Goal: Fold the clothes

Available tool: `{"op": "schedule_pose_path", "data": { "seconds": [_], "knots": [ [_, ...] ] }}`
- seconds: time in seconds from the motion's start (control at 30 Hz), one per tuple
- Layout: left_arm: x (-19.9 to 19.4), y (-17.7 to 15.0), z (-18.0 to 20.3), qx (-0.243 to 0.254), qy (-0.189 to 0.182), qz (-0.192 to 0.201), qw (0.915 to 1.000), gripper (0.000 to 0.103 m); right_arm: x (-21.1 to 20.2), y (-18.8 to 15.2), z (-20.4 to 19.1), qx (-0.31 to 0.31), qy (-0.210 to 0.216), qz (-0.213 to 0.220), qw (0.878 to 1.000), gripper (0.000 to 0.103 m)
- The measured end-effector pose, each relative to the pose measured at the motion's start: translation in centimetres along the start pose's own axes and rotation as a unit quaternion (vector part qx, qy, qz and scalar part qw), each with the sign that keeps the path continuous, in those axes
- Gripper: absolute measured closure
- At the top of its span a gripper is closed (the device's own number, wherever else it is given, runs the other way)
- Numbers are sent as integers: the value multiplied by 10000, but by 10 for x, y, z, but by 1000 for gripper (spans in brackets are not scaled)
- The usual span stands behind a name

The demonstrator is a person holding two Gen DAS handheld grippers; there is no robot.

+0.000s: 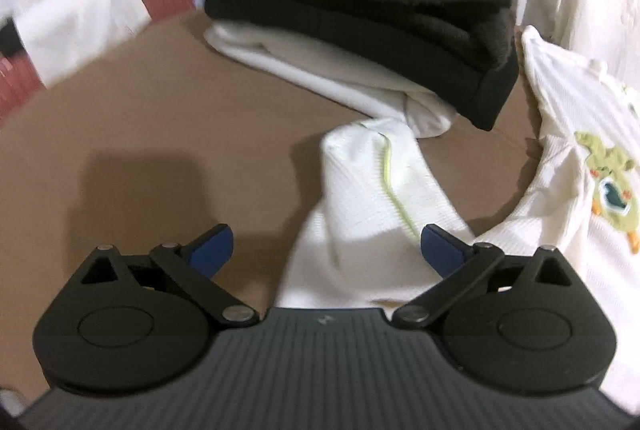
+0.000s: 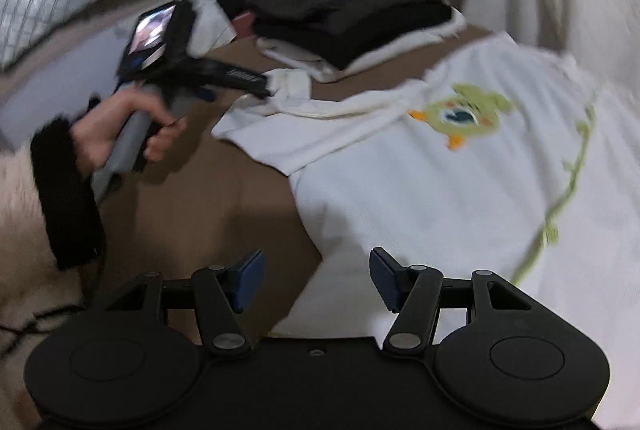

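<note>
Showing no legible writing, white shirt (image 2: 420, 190) bears green bird patch (image 2: 464, 114).

Dim indoor light, soft shadow on the brown surface (image 1: 132, 134), motion blur throughout, worst on the left hand (image 2: 120, 126), fisheye-bent edges.

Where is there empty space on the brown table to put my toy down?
The brown table is bare on the left, between the folded pile and the left gripper. It is crowded on the right, where the white duck shirt spreads and its sleeve reaches the pile.
</note>
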State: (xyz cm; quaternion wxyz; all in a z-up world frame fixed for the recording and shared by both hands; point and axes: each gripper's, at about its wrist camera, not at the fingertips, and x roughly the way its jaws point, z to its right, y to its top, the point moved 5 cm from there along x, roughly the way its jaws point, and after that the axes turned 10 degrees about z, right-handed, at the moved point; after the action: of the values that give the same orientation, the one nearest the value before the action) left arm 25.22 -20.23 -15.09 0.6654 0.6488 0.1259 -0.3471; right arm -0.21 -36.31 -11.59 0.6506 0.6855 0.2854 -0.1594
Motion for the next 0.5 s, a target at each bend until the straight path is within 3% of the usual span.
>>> {"op": "schedule_pose_path", "data": {
  "seconds": [0.03,0.07,0.1,0.13,0.2,0.27,0.33,0.37,0.4,0.5],
  "knots": [
    [6,-2,1,-117,-208,6,9997,17,6,0,-1,-133,-38,-7,9999,39],
    [11,-3,2,-200,-371,5,9991,75,12,-1,0,-272,-99,-7,9996,39],
    [11,-2,4,-152,-371,-18,9992,98,20,-2,2,-381,-167,-32,9991,38],
    [6,1,8,-40,-325,31,9995,96,28,-4,5,-425,-215,-95,9988,38],
    [-21,20,17,121,-372,555,9977,96,40,-11,15,-293,-248,-227,9990,38],
    [-66,57,27,316,-279,1421,9889,96,41,-20,25,-38,-207,-248,9995,38],
    [-111,98,37,759,408,2583,9622,96,38,-28,34,226,-126,-228,9994,38],
    [-128,119,42,917,574,3039,9465,96,34,-32,38,336,-47,-207,9992,38],
    [-137,140,46,1037,667,3255,9375,96,31,-35,41,430,23,-198,9989,38],
    [-127,201,51,1254,812,3302,9320,95,27,-38,47,722,88,-216,9971,38]
  ]
}}
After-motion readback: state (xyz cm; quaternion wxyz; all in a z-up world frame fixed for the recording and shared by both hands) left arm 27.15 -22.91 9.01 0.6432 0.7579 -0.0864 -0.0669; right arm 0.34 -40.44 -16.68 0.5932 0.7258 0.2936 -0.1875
